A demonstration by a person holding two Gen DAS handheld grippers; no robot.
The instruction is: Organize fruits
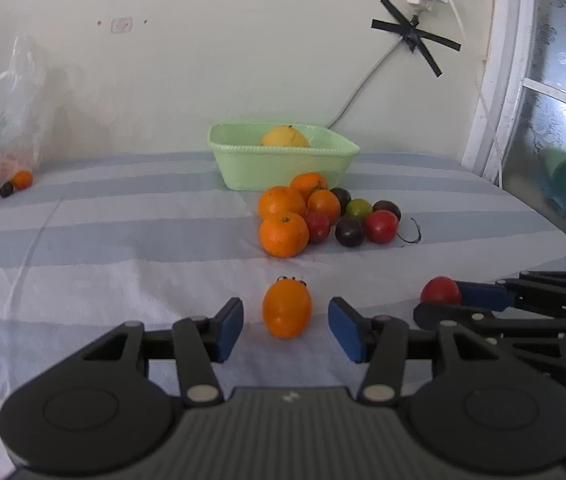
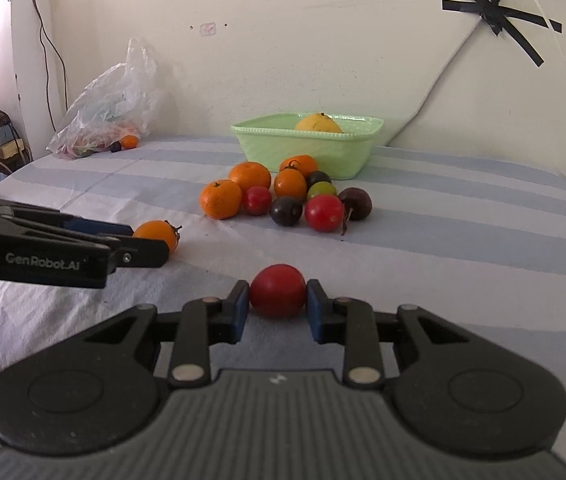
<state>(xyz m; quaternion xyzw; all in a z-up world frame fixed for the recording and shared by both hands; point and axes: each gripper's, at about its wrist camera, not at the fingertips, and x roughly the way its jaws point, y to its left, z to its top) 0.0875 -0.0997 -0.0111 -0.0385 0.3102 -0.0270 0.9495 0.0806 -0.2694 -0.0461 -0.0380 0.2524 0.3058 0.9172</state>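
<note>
At the far left, against the wall, lies a plastic bag (image 2: 111,116) with a small orange fruit and a dark one at its mouth, well apart from everything else.

Nearer to us, the left gripper (image 1: 286,326) is low over the striped cloth (image 1: 123,264). Its jaws are wide open, and the small orange tomato (image 1: 287,310) stands between them with a clear gap on each side, so nothing is held yet. I judge this is the approach step of a pick. The next move calls for closing the jaws evenly on the tomato, gently, because it looks smooth and could slip or roll away.

In the middle, behind the tomato, a pile of fruits (image 1: 315,214) lies on the cloth: several oranges, red tomatoes, dark plums and one green fruit, all touching one another. Just behind the pile stands the green basket (image 1: 243,164), with one yellow fruit (image 1: 285,138) inside.

At the right, the right gripper (image 2: 277,306) is closed on a red tomato (image 2: 277,290); both blue pads touch its sides. The tomato seems to rest on the cloth or only just above it; I cannot tell which. The next move here is probably to lift it and carry it over the pile to the basket.
</note>
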